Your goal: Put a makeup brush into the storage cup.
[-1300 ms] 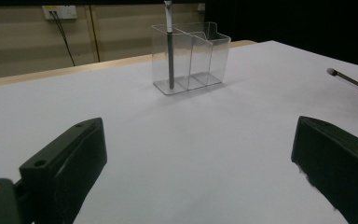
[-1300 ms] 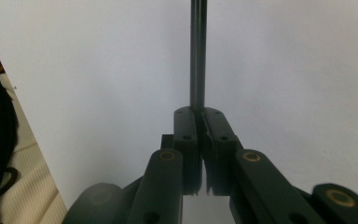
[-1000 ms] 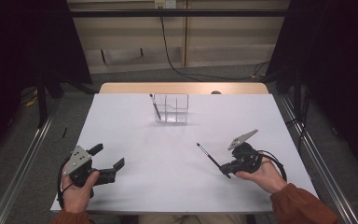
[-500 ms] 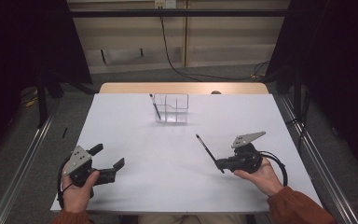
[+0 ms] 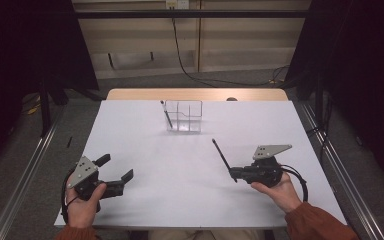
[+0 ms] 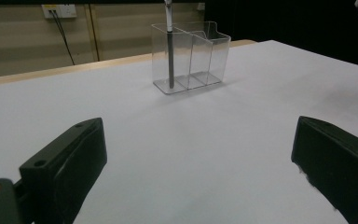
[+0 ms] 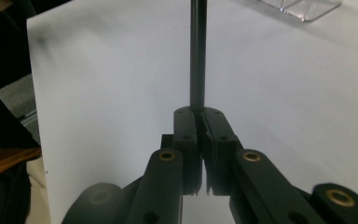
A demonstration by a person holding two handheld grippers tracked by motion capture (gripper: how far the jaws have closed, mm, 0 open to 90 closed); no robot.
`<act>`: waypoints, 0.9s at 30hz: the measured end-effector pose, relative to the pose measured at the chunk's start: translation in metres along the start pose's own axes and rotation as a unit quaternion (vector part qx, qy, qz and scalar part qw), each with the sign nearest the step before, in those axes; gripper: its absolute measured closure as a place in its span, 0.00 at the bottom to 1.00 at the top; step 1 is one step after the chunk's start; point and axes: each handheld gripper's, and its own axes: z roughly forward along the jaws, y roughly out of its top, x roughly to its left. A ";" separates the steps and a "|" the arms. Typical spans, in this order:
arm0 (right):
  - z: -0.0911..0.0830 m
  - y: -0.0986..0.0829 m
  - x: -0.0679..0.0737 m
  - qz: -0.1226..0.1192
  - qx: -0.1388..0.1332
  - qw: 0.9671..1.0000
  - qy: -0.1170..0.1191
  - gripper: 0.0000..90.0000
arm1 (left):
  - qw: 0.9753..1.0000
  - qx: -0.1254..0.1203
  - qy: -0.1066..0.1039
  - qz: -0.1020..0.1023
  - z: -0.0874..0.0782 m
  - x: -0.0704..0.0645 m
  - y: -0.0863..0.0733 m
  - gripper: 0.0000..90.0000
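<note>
From the high view, the right gripper (image 5: 233, 173) is squeezed tight on a thin black pen (image 5: 222, 156), which sticks up and slants away from the hand above the white table (image 5: 180, 200). It is held by its lower end, so I think the long free part can be pointed at the holder. The clear holder (image 5: 184, 116) stands near the far edge of the table, well apart from both hands, and one dark pen (image 5: 167, 114) already leans in its left box. The left gripper (image 5: 115, 172) rests low near the front left corner with its jaws spread wide and nothing between them, most likely waiting out of the way. In the left gripper view, the two black jaws stand far apart, and the clear holder (image 6: 191, 56) is straight ahead with the dark pen (image 6: 170, 51) upright in its first box; the other boxes look bare, so there is room for more. In the right gripper view, the jaws are pinched shut on the black pen (image 7: 198, 56), which runs straight up from them, and a corner of the clear holder (image 7: 303, 9) peeks in at the top right.
</note>
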 end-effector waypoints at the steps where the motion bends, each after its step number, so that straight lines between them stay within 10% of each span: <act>1: -0.001 0.000 0.000 -0.001 -0.007 1.000 -0.004 0.94 | 1.000 0.000 0.000 0.000 0.000 0.000 0.000 0.04; 27: -0.001 0.007 0.011 -0.030 -0.068 0.997 0.008 0.94 | 1.000 -0.008 -0.024 0.006 0.004 -0.013 0.007 0.04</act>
